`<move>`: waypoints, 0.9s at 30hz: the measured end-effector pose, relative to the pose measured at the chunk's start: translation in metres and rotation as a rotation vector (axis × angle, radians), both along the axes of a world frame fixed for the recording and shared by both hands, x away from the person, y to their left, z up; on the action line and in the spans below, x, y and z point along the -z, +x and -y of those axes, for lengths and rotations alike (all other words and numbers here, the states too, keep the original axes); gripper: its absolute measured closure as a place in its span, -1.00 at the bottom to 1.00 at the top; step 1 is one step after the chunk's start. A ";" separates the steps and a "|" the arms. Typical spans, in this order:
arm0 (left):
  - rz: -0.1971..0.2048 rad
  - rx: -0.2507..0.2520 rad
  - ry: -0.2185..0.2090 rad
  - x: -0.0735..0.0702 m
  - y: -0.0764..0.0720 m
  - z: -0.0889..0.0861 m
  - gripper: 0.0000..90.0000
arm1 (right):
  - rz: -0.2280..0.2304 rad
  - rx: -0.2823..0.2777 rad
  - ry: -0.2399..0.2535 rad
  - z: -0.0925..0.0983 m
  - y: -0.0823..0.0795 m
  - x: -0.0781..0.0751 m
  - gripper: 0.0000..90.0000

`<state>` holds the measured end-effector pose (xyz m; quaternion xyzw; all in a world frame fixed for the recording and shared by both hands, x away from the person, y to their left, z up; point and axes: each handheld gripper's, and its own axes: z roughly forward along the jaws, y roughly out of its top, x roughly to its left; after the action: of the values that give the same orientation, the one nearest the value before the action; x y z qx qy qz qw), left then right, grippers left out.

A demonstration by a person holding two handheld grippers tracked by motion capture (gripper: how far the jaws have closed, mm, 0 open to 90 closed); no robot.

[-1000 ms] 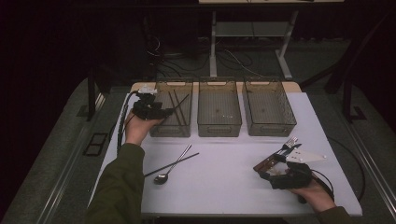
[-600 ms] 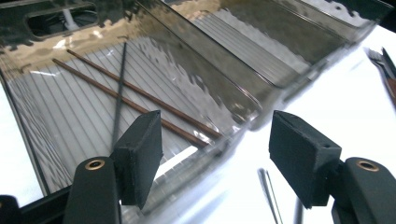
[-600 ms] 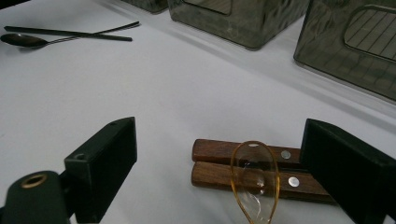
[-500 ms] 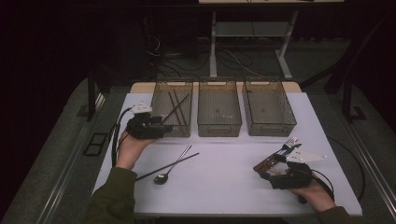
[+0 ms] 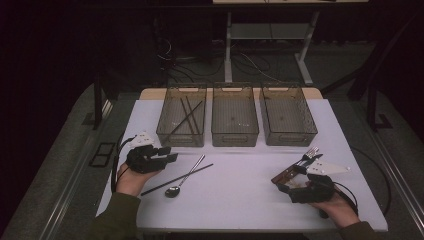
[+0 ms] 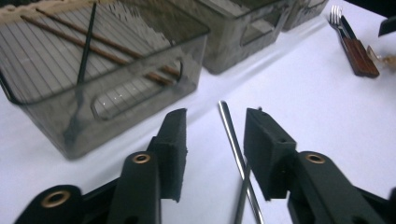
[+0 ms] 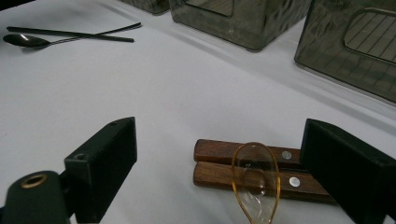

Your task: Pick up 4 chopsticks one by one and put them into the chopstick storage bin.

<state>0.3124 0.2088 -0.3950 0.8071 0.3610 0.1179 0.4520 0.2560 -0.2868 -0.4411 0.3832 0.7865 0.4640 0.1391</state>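
From the high view, the left gripper point(image 5: 170, 155) is hovering at about nine o'clock on the table point(image 5: 240, 200), just beside the spoon point(image 5: 186, 177) and the black chopstick point(image 5: 177, 179) lying crossed below the left bin point(image 5: 181, 122), while the right gripper point(image 5: 287, 182) is waiting at four o'clock by the fork point(image 5: 306, 156). In the left gripper view its jaws, which have just been closing, are standing partly spread on either side of the spoon handle point(image 6: 233, 144) without pinching it, so I judge a pickup is starting and needs a lower, squarer squeeze. In the right gripper view the jaws are standing wide apart around two wooden handles point(image 7: 224, 163) and a clear plastic spoon point(image 7: 254, 184), gripping nothing.
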 end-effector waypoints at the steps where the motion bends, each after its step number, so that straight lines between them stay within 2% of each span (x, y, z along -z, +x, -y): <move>1: -0.001 0.001 0.004 0.001 -0.002 0.000 0.32 | 0.000 0.001 0.001 0.000 0.000 0.000 -0.76; 10: -0.016 0.003 0.010 0.011 -0.021 -0.005 0.33 | 0.003 0.001 -0.006 0.000 -0.001 0.000 -0.76; 16: -0.028 0.017 0.027 0.019 -0.030 -0.009 0.41 | 0.005 0.002 -0.010 0.000 -0.001 0.000 -0.76; 27: -0.068 0.061 0.066 0.032 -0.031 -0.007 0.52 | 0.005 -0.001 -0.015 0.000 -0.002 0.000 -0.76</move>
<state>0.2810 0.2157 -0.4266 0.8358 0.3475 0.0885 0.4158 0.2543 -0.2865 -0.4412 0.3804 0.7898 0.4593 0.1437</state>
